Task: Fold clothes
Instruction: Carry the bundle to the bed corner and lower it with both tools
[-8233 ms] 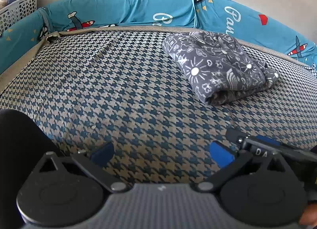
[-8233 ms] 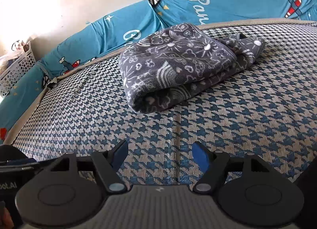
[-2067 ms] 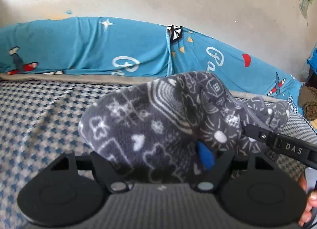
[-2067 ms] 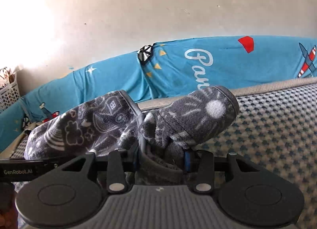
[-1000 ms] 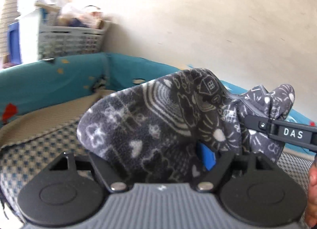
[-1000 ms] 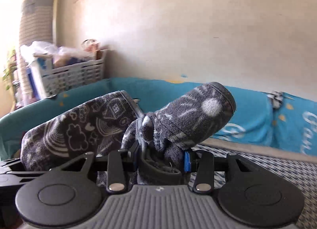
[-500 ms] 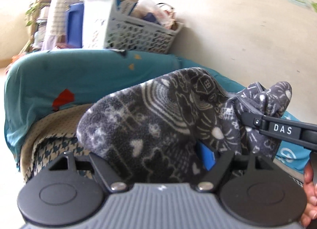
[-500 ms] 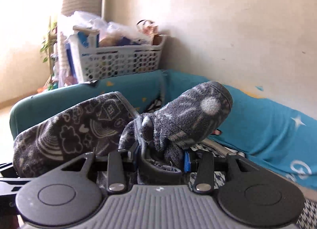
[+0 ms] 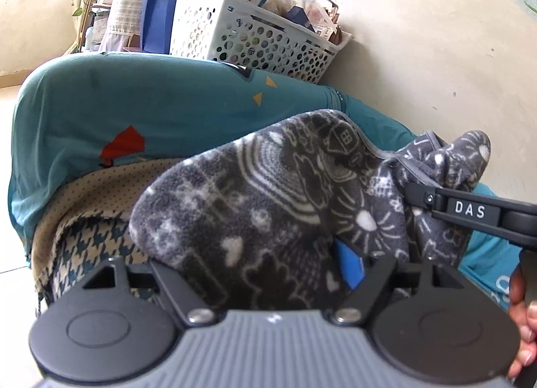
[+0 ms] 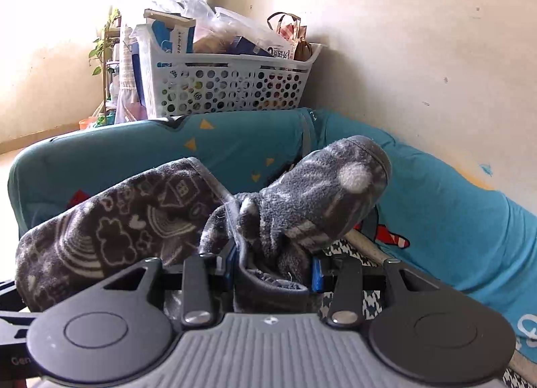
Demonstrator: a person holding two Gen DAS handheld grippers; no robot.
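Observation:
A folded grey fleece garment [image 9: 268, 193] with white doodle print hangs lifted above the bed corner, carried by both grippers. My left gripper [image 9: 255, 263] has the thick folded bundle filling its jaws; the blue pad [image 9: 349, 263] presses into the fleece while the jaws are opening slightly. In the right wrist view my right gripper [image 10: 273, 267] is shut on a bunched edge of the garment [image 10: 319, 193], the rest draping to the left. The right gripper's black arm [image 9: 470, 210] crosses the left wrist view at the right, resting against the fleece.
A teal padded bumper [image 9: 134, 109] rings the houndstooth bed mat [image 9: 94, 243]. Behind the corner stands a white perforated laundry basket [image 10: 221, 86] full of bags and boxes, against a beige wall. A person's hand [image 9: 520, 321] shows at the right edge.
Both grippers have swung leftward with the garment toward the bed corner; the white basket now fills the background. Both still carry the fleece.

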